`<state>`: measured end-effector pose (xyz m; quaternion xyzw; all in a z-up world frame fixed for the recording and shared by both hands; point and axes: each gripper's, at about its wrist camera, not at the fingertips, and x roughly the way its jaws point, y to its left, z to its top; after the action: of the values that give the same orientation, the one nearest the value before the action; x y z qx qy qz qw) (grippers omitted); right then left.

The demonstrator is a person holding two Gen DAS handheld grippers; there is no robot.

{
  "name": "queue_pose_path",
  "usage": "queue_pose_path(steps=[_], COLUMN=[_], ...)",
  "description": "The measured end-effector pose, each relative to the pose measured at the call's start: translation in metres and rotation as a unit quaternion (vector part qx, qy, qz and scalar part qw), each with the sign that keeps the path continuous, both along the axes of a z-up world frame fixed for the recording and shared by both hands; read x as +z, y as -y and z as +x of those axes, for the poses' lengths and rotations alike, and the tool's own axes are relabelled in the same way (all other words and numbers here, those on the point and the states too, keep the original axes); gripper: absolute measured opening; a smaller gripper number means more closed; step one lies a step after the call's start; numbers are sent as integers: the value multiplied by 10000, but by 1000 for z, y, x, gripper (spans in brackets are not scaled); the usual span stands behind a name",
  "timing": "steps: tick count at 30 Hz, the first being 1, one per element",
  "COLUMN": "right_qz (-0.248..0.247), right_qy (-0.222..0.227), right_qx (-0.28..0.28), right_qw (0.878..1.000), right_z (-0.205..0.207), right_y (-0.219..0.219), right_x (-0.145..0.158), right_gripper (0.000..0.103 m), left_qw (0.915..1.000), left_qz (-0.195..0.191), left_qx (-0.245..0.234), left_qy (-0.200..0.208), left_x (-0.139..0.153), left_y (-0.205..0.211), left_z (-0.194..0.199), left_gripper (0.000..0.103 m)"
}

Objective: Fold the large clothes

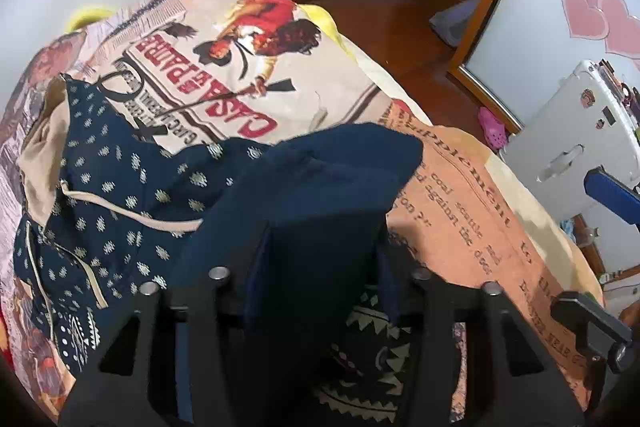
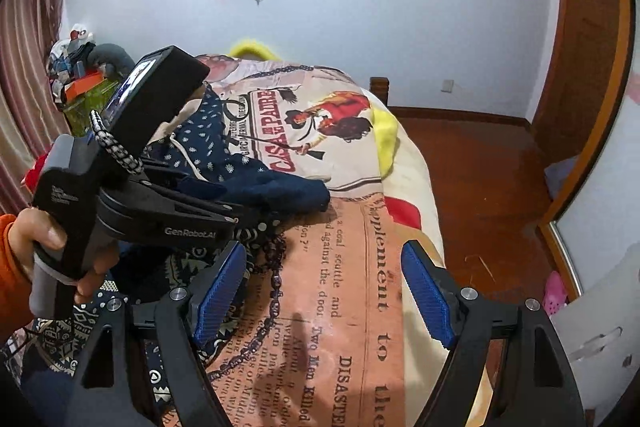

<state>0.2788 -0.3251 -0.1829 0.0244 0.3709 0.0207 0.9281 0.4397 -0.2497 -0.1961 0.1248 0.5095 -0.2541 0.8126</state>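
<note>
The navy patterned garment [image 1: 120,187] lies on the printed bedspread [image 1: 460,195], filling the lower left and centre of the left wrist view. A plain navy fold sits between the left gripper's [image 1: 320,259] fingers; whether the pads press it is unclear. The right gripper [image 2: 324,291] stands open and empty at lower centre, the garment at its left.

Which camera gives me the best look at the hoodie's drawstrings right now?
The left wrist view. There the navy hoodie spreads open on the bed and the beige drawstrings run plainly across it. In the right wrist view the left gripper hides most of the hoodie; only a short cord piece shows.
</note>
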Motion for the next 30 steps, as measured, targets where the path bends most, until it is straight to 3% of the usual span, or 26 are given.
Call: queue_pose_path(steps=[1, 4, 7, 13, 22, 26, 30], right_qz=[26, 66, 93, 91, 180, 288, 457], right_qy=[-28, -87, -144, -175, -216, -326, -536], right_qx=[17, 60, 123, 195, 413, 562, 632], right_qw=[10000, 9999, 9998, 9996, 9988, 9975, 9955], right_z=[1, 3, 3, 3, 7, 11, 19], right_y=[0, -2, -6, -14, -34, -48, -61], right_x=[-1, -5, -8, -7, 3, 5, 0], right_gripper=[79, 79, 79, 79, 79, 79, 79], left_qw=[10000, 9997, 9990, 9964, 9854, 9790, 9741], left_qz=[-38, -196, -336, -482, -588, -503, -452], left_qx=[18, 147, 213, 544, 1341, 1837, 2195], left_qy=[-14, 63, 194, 425, 871, 728, 282], left_x=[0, 7, 16, 37, 77, 60, 20], left_y=[-1, -6, -13, -43, -167, -235, -287], left_z=[1, 4, 5, 3, -28, -44, -59], left_gripper=[24, 10, 6, 3, 3, 3, 3])
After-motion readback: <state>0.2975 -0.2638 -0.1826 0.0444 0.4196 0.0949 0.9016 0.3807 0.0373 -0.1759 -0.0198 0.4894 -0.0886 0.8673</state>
